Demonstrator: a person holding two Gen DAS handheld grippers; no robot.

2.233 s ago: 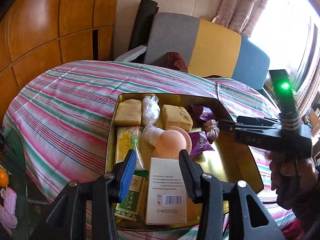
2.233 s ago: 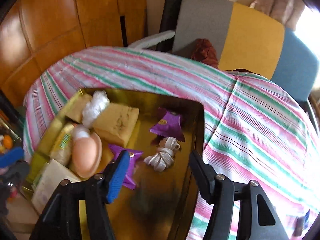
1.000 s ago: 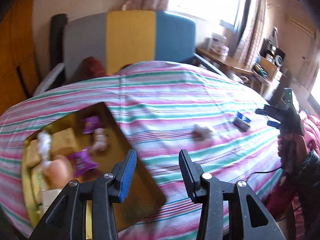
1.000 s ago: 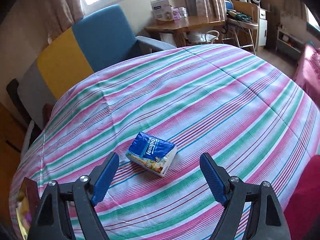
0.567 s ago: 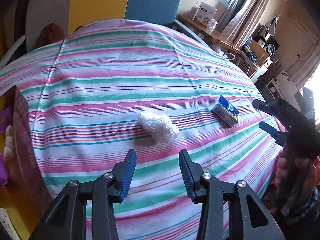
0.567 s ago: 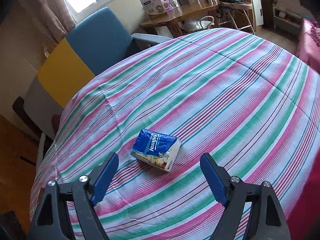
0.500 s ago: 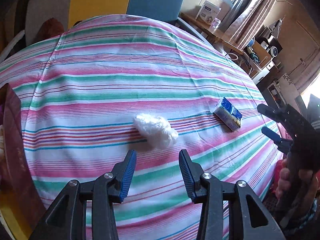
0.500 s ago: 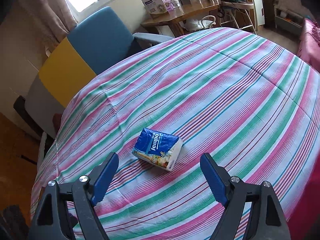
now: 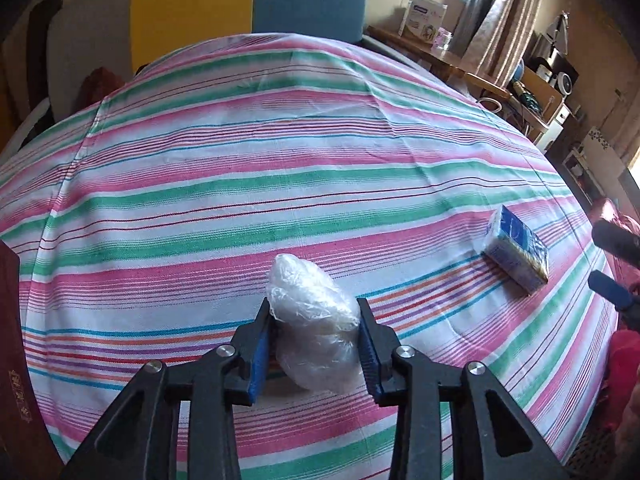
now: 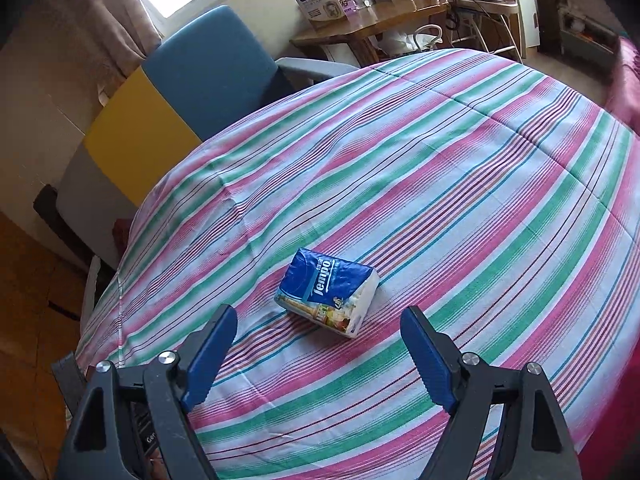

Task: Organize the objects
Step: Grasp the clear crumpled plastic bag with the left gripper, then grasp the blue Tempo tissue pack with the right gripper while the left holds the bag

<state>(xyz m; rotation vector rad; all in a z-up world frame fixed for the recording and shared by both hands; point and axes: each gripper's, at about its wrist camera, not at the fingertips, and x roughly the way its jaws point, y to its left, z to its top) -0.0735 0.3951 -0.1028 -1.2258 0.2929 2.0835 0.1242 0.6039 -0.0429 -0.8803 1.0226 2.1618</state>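
Note:
A crumpled clear plastic bundle (image 9: pixel 308 292) lies on the striped tablecloth (image 9: pixel 280 168). My left gripper (image 9: pixel 314 320) is low over it, its jaws closing, and both blue pads touch the bundle's sides. A blue Tempo tissue pack (image 10: pixel 328 290) lies flat on the cloth just beyond my right gripper (image 10: pixel 319 320), which stands open and wide with nothing between its fingers. In the left wrist view the same tissue pack (image 9: pixel 516 256) sits at the right, with my right gripper (image 9: pixel 612 264) beside it.
The dark edge of the gold tray (image 9: pixel 10 320) shows at the far left. A grey, yellow and blue chair (image 10: pixel 208 64) stands behind the table. A wooden side table (image 10: pixel 360 20) with boxes is at the back right. The cloth drops off at the round table's rim.
My left gripper swung from the tray to the right, sank onto the plastic bundle, and its jaws narrowed around it. The right gripper stayed open over the tissue pack.

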